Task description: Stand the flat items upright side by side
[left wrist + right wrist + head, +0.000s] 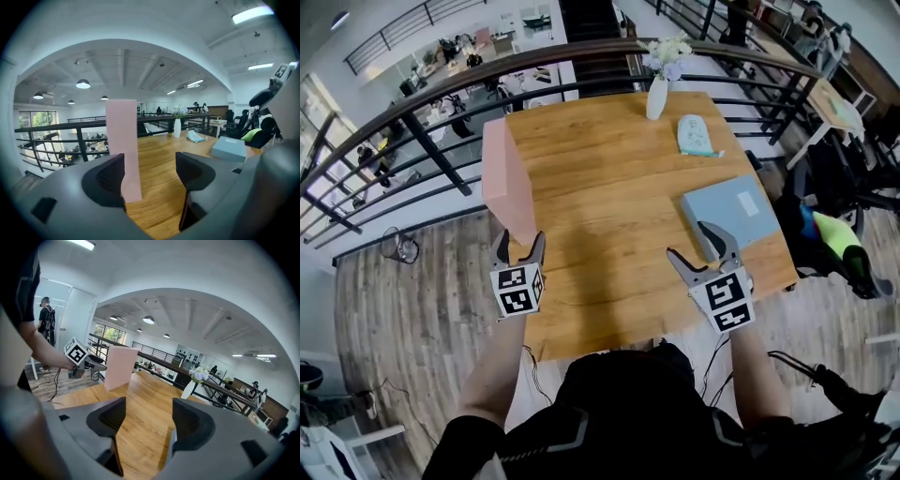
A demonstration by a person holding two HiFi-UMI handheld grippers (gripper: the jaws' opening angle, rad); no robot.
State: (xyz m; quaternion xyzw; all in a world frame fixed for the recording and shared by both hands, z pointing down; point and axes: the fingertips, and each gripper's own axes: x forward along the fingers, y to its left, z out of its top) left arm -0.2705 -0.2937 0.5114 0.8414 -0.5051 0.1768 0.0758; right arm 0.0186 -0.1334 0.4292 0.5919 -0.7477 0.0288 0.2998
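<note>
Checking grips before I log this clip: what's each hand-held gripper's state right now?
Left hand-held gripper: open, holding nothing.
Right hand-held gripper: open, holding nothing.

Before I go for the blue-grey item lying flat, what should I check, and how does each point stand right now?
1. Pink item upright: ok, it stands on edge at the table's left side.
2. Blue-grey item upright: not ok, it lies flat.
3. Left tool free: ok, jaws apart, gripping nothing.
4. Right tool empty: ok, jaws apart.
5. Room beside the pink item: ok, bare wood.
6. Right tool lined up on the blue-grey item: cannot tell; the right gripper view does not show it.
</note>
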